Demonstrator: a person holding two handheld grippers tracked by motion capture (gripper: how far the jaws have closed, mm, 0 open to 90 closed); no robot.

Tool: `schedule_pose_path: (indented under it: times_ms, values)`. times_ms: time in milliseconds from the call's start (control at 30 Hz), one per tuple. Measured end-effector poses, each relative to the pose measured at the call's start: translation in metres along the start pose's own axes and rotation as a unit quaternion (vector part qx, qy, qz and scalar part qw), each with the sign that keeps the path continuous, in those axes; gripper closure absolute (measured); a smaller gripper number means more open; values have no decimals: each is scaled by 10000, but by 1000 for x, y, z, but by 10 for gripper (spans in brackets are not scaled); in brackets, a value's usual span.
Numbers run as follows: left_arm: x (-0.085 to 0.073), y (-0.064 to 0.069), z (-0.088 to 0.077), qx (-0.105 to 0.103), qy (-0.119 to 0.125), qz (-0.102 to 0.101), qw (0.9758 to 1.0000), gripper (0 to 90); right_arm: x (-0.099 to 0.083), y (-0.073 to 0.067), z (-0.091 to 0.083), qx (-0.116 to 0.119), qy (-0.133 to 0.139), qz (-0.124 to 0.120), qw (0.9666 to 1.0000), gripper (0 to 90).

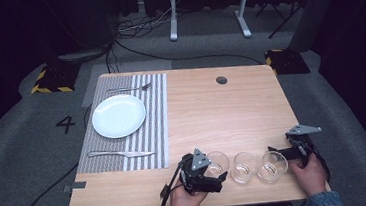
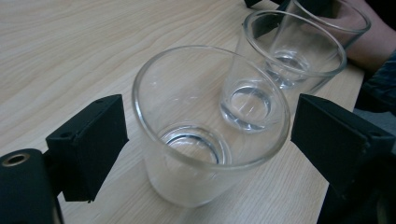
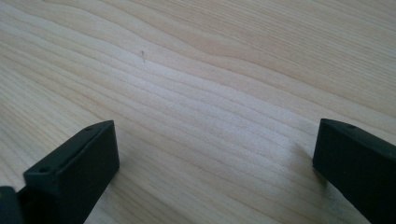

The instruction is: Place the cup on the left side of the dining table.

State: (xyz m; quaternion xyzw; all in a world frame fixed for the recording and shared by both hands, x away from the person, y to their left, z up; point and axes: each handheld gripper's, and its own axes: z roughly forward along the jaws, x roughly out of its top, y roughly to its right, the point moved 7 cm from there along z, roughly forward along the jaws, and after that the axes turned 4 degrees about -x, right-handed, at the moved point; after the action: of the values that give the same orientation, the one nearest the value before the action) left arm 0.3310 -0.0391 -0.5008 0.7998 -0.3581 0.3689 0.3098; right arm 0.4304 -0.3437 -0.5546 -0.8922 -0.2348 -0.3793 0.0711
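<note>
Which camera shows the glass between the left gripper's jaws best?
The left gripper view: the nearest glass sits large and clear between the open jaws of the left gripper, with its rim and thick base plain to see. The high view shows it small, beside two more glasses. The right gripper view looks at bare wooden table.

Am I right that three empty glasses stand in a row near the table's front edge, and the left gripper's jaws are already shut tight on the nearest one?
Not quite. The three glasses are there, but the left gripper is open: the left gripper view shows gaps between both jaws and the nearest glass.
</note>
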Motion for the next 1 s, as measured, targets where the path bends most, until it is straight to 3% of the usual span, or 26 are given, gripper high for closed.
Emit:
schedule_pose_path:
  times_ms: [233,433,600,1000]
  values:
    - [-3,-2,19,204,-207,271,9992,131,0,0,0,4,0,2,10000,3]
    - [-7,-4,28,255,-345,300,9986,179,0,0,0,-1,-1,1,10000,3]
    - [-8,-4,28,348,-375,456,9976,192,0,0,0,-1,-1,1,10000,3]
    - [-8,-4,28,311,-404,525,9973,196,0,0,0,-5,2,16,10000,3]
